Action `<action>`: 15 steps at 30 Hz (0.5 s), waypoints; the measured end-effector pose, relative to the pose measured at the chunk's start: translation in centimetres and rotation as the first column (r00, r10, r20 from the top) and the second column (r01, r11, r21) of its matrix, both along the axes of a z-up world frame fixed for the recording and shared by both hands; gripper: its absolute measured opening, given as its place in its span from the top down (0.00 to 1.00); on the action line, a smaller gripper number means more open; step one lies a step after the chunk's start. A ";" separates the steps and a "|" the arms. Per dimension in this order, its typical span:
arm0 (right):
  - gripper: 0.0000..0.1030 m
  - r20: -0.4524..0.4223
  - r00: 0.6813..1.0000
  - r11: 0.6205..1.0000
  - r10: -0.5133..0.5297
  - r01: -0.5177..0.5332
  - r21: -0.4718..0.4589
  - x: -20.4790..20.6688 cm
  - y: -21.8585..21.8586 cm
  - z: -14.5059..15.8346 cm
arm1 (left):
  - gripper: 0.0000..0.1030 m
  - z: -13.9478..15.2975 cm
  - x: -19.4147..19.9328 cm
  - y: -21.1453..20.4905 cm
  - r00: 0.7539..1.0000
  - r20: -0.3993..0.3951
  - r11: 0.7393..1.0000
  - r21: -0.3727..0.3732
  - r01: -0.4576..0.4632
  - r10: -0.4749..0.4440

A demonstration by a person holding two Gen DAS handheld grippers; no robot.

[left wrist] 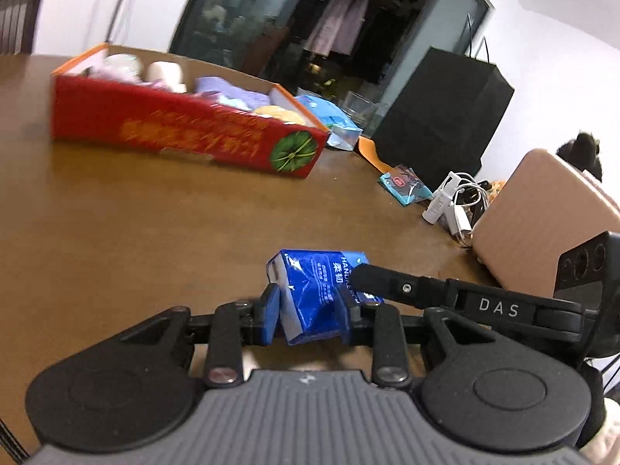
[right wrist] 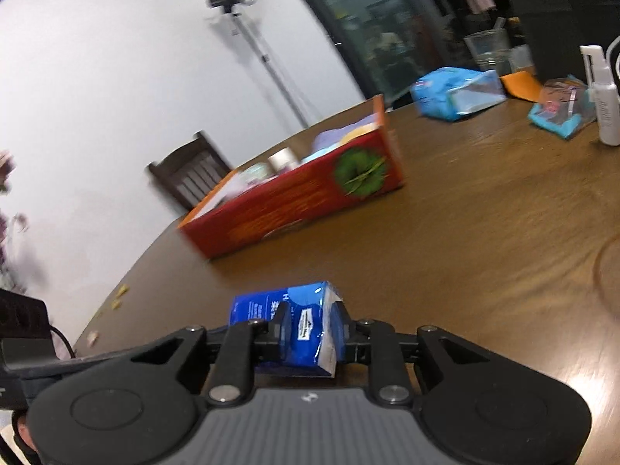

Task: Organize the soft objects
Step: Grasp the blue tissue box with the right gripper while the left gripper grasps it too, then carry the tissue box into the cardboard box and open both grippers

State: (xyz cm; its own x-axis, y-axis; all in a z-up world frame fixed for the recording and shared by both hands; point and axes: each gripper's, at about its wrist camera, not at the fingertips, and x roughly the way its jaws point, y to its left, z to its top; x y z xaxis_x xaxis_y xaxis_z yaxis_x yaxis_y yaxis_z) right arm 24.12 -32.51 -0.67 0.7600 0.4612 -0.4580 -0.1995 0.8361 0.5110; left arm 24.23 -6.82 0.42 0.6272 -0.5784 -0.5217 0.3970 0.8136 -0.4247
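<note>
One blue tissue packet (left wrist: 316, 294) sat low over the brown worktop (left wrist: 135, 224), caught from both ends at once; the left gripper (left wrist: 310, 310) had its two blue-padded fingers (left wrist: 270, 316) pinching the packet's near end, and the right gripper (right wrist: 310, 333) had its two black fingers (right wrist: 278, 323) squeezing the other end, the wrapper creased between them; in the left wrist view one finger of the right gripper lay across the packet's top.

One long red box (left wrist: 182, 124) with orange lettering and a green round print stood farther back on the worktop, well apart from the packet; it was open at the top and held several soft things, among them one pale roll (left wrist: 164, 71) and one lilac cloth (left wrist: 228, 91); the exact count inside could not be told through the blur.

Beyond the box lay two light-blue plastic packs, one large (right wrist: 453, 93) and one small (right wrist: 562, 114); one white spray bottle (right wrist: 604, 104) stood beside the small pack; one dark wooden chair (right wrist: 190, 170) stood at the far edge.
</note>
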 end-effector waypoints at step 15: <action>0.80 0.111 0.992 0.996 0.059 -0.051 -0.073 -2.4 3.6 4.2 | 0.71 3.8 -0.7 2.9 0.990 0.133 0.997 -0.057 -0.048 0.055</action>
State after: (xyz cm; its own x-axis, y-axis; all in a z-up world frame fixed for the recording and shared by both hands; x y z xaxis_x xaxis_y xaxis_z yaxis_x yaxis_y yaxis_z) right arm 21.71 -28.93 3.51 0.7830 0.4737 -0.4032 -0.2996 0.8552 0.4230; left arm 23.52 -3.93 4.25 0.7192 -0.5682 -0.3999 0.4114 0.8121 -0.4138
